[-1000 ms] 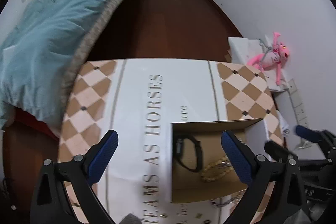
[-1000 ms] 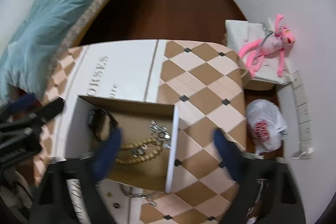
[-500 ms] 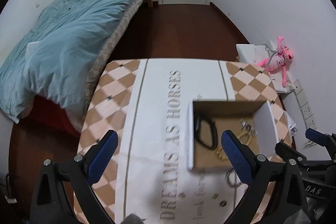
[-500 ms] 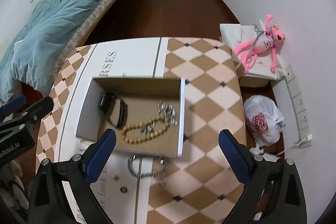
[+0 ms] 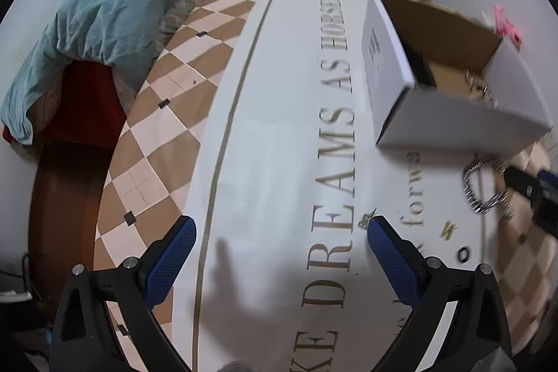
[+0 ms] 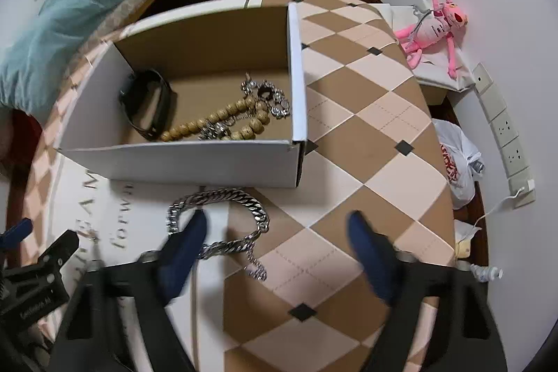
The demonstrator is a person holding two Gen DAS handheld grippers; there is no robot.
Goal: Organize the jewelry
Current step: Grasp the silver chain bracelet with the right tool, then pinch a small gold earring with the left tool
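A white cardboard box (image 6: 209, 162) stands on the patterned tablecloth (image 6: 348, 135). It holds a black wristband (image 6: 146, 103), a wooden bead bracelet (image 6: 216, 124) and silver pieces (image 6: 270, 96). A chunky silver chain (image 6: 240, 197) lies on the cloth just in front of the box. My right gripper (image 6: 277, 225) hangs low over it, jaws closing. Its left finger covers part of the loop, and neither pad presses on the chain. My left gripper (image 5: 280, 232) is open over the lettered cloth, nothing between its fingers. A small gold piece (image 5: 365, 219) lies at its right fingertip.
Another gold piece (image 5: 450, 229) and a small black ring (image 5: 463, 255) lie on the cloth near the chain (image 5: 483, 187). A bed with a teal blanket (image 5: 104, 6) borders the table's left. A pink plush toy (image 6: 436, 23), a plastic bag (image 6: 457, 162) and wall sockets (image 6: 505, 135) are to the right.
Both grippers have dropped closer to the table. The right jaws have narrowed and now sit over the silver chain. The left gripper has shifted left, away from the box.
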